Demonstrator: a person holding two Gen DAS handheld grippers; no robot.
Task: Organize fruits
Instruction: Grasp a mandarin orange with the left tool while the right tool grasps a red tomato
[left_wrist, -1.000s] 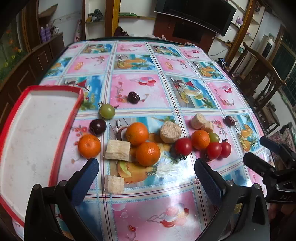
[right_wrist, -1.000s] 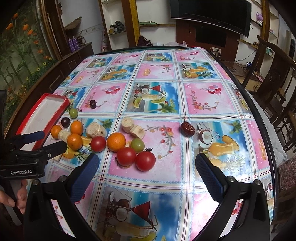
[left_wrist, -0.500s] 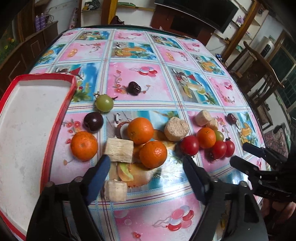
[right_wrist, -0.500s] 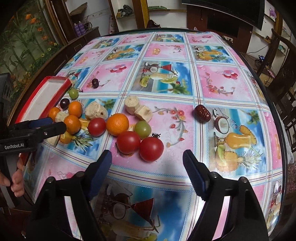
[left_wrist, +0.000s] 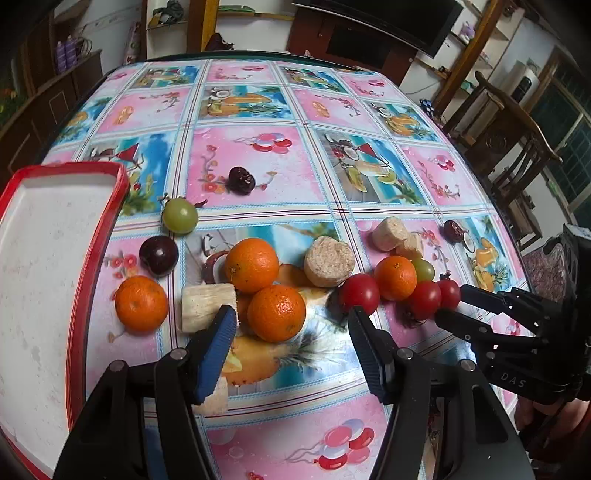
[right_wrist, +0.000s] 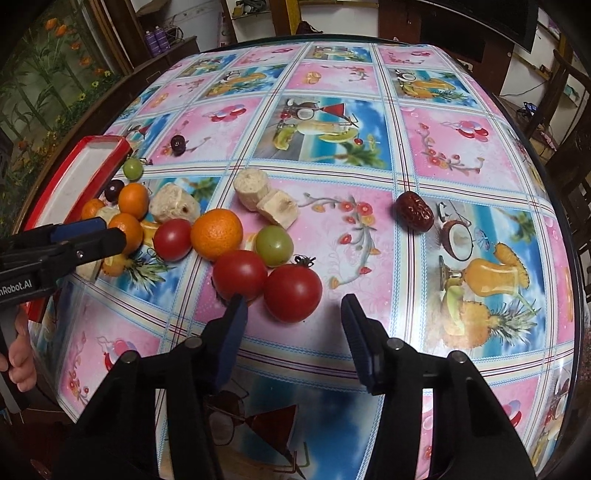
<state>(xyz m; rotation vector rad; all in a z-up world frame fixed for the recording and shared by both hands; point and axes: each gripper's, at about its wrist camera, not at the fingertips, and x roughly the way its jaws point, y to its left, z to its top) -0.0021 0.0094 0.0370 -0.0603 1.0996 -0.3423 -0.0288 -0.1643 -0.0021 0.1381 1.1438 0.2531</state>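
In the left wrist view, my left gripper (left_wrist: 291, 325) hangs over the fruit cluster with its jaws closing. An orange (left_wrist: 276, 312) lies between the fingers, and gaps show on both sides of it. A white tray with a red rim (left_wrist: 44, 258) lies to the left. In the right wrist view, my right gripper (right_wrist: 293, 308) is closing around a red tomato (right_wrist: 292, 291); the pads stand apart from it. A second tomato (right_wrist: 239, 274) touches the left finger. The right gripper (left_wrist: 456, 306) also shows at the right of the left wrist view.
Around them on the patterned tablecloth (right_wrist: 461, 147) lie more oranges (left_wrist: 252, 264), a green grape (left_wrist: 180, 215), a dark plum (left_wrist: 159, 254), pale cut pieces (left_wrist: 328, 260), a dried date (right_wrist: 414, 216) and a green fruit (right_wrist: 274, 245). Wooden chairs (left_wrist: 517, 147) stand at the right.
Both grippers' jaws have narrowed from wide open. Each has come lower and closer to the fruit, the left onto the orange, the right onto the tomato.
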